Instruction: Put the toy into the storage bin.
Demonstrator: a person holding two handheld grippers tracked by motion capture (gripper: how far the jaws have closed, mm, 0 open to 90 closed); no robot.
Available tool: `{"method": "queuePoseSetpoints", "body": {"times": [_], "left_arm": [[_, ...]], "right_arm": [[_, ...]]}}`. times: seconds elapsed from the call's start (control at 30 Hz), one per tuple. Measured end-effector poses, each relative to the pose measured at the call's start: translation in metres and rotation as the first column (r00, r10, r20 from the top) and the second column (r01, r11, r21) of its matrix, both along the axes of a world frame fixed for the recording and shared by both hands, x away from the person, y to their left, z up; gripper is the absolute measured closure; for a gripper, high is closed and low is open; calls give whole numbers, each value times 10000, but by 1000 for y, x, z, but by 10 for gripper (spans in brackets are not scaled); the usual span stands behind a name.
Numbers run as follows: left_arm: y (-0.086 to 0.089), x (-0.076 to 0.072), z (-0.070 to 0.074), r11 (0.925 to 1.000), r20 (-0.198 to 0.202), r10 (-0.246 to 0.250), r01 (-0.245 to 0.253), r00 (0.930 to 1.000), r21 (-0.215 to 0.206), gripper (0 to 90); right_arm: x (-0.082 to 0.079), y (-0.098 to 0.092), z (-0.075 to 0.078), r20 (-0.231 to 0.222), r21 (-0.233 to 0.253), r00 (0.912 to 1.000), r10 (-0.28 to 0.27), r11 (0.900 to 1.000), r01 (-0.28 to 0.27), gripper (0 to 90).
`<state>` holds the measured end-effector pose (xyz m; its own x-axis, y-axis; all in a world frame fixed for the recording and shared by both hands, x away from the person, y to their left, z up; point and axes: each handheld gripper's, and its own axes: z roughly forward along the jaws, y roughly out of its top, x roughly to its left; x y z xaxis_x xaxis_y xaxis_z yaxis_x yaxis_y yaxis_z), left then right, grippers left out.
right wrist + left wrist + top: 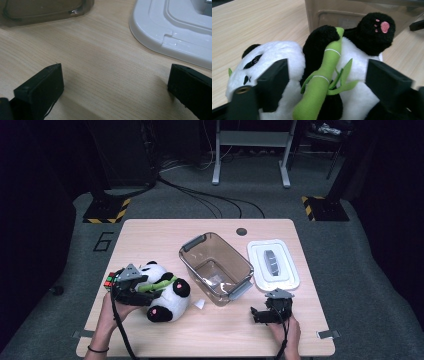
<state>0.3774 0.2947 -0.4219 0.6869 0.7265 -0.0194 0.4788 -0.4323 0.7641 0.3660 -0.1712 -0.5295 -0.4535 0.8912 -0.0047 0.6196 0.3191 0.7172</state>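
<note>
Starting at the left edge of the wooden counter [150, 230], a Rubik's cube [109, 280] sits just beside the left tongs [145, 287], partly hidden behind them. Those tongs, held in the person's left hand [112, 310], lie over a plush panda [167, 295] that rests on its back on the counter's near-left part. In the left gripper view the two black jaws stand spread wide, one against the white head side and one against the white belly side of the panda [287, 60], with the toy's green bamboo stalk [324, 75] running between them; whether they press into the plush I cannot tell. The panda's black foot with its pink pad [384, 26] points toward a brown see-through bin [342, 12] close behind it.

A small white scrap [199, 303] lies on the counter between the panda and the bin. The open bin [216, 268] stands near the middle, set at a slant, with grey handles at both ends. To its right a white lid [273, 265] lies flat, near the bin but apart from it.

Nearest the front right, the right tongs [262, 315] rest low on the counter in the person's right hand [287, 332]. In the right gripper view their jaws are spread wide over bare wood, holding nothing, with the bin's corner [50, 12] and the lid's edge [170, 32] beyond.
</note>
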Motion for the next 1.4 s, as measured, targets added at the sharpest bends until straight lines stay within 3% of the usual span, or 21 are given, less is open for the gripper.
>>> {"method": "queuePoseSetpoints", "body": {"times": [0.13,0.23,0.33,0.47,0.67,0.97,1.4], "left_arm": [[-2,4,-6,9998,-252,-88,92,9996,183,401],[-1,4,-12,9997,-509,-228,223,9984,-110,501],[1,3,-14,9995,-395,-299,296,9988,-71,633],[1,3,-15,9989,-323,-435,429,9985,-187,701],[4,3,-13,9955,-188,-932,928,9955,-210,729],[4,5,-7,9915,39,-1297,1297,9915,-56,739],[5,-2,13,9851,358,-1718,1720,9845,-18,739]], "right_arm": [[0,0,0,-7,16,10000,-10,10000,10,0],[0,0,0,1,5,10000,-25,10000,25,0],[0,0,0,3,12,10000,-30,10000,30,0],[0,0,0,1,25,10000,-8,10000,8,0],[0,0,0,-2,12,10000,-27,10000,28,0],[0,1,0,-27,64,9999,-110,9999,110,0],[0,0,0,-49,27,10000,-34,10000,34,0]]}}
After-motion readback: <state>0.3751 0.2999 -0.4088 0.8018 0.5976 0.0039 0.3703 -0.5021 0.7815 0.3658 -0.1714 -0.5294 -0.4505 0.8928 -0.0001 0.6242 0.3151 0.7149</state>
